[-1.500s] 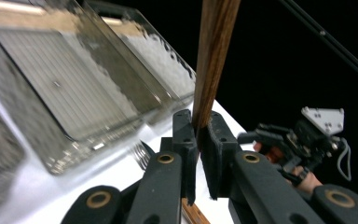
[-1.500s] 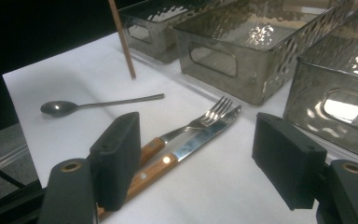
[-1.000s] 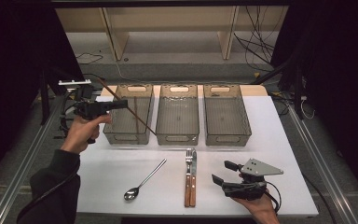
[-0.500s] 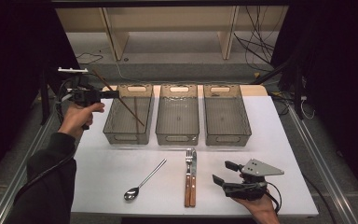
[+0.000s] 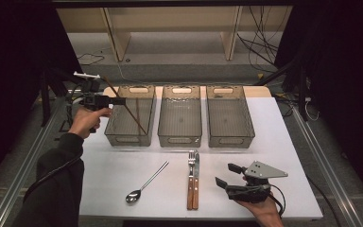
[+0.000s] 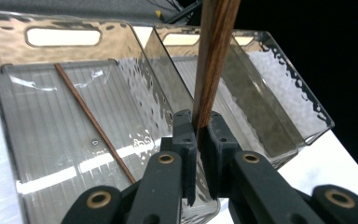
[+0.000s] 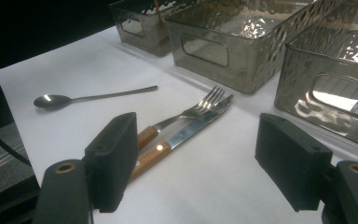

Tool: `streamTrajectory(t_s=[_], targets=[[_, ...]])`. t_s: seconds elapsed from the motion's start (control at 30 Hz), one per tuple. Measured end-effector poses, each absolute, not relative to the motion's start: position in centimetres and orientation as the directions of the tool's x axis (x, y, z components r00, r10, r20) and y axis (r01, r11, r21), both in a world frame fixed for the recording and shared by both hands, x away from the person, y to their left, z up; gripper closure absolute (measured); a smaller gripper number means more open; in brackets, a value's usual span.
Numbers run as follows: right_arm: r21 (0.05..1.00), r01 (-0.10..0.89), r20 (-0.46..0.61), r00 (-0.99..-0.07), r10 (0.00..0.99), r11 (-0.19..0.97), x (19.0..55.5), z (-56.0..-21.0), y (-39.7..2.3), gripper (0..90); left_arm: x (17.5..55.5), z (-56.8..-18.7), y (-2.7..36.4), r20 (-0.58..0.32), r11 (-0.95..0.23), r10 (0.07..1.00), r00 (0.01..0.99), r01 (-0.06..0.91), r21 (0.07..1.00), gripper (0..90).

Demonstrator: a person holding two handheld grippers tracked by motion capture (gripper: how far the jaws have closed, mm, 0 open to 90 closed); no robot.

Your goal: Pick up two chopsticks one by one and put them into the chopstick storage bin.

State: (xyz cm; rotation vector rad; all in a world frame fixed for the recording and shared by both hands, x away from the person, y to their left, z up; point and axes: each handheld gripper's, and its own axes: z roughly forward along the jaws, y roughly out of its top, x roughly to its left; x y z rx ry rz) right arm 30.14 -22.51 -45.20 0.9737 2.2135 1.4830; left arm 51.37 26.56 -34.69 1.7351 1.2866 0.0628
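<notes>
**Left claw gripping a chopstick over the left bin; right claw idle and wide**

Left claw (image 6: 198, 135) is clamped on a dark wooden chopstick (image 6: 213, 56), jaws pinched tight on its lower part, stick rising steeply out of the top of the left gripper view. In the high view the left hand (image 5: 89, 119) holds it at the bench's far-left corner, beside the outer wall of the left bin (image 5: 116, 134).

A second chopstick (image 6: 93, 122) lies diagonally on the floor of that bin. Hard to say from the high view which stick is which, since they overlap there.

Middle bin (image 5: 180, 139) and right bin (image 5: 230, 139) sit in a row with it along the far edge of the bench (image 5: 283, 142).

Right claw (image 7: 196, 161) rests at the near-right corner, jaws wide apart, gripping nothing.

Near edge, middle: fork (image 5: 191, 177) and knife (image 5: 196, 179) side by side, touching, wooden handles toward the person. Spoon (image 5: 144, 183) lies left of them, apart, bowl toward the near edge.
</notes>
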Motion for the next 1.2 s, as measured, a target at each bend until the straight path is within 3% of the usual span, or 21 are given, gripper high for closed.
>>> streamTrajectory(t_s=[0.53, 1.03, 1.1, 1.2], targets=[[0.901, 0.367, 0.12, -0.722, 0.682, 0.231, 30.1, -45.2, -22.7, 30.5, 52.2, -36.4, 24.6, -0.438, -0.078, 0.776, 0.455, 0.758, 0.648, 84.1], [0.9, 0.365, 0.115, -0.726, 0.678, 0.238, 30.1, -45.2, -22.6, 30.7, 53.0, -37.6, 23.7, -0.44, -0.055, 0.795, 0.418, 0.772, 0.634, 82.5], [0.9, 0.366, 0.117, -0.725, 0.679, 0.236, 30.1, -45.2, -22.6, 30.7, 53.2, -37.8, 23.4, -0.43, -0.049, 0.808, 0.402, 0.774, 0.631, 78.2], [0.901, 0.364, 0.116, -0.725, 0.679, 0.236, 30.1, -45.2, -22.7, 30.7, 53.5, -38.0, 23.1, -0.421, -0.038, 0.825, 0.376, 0.782, 0.622, 61.3]])
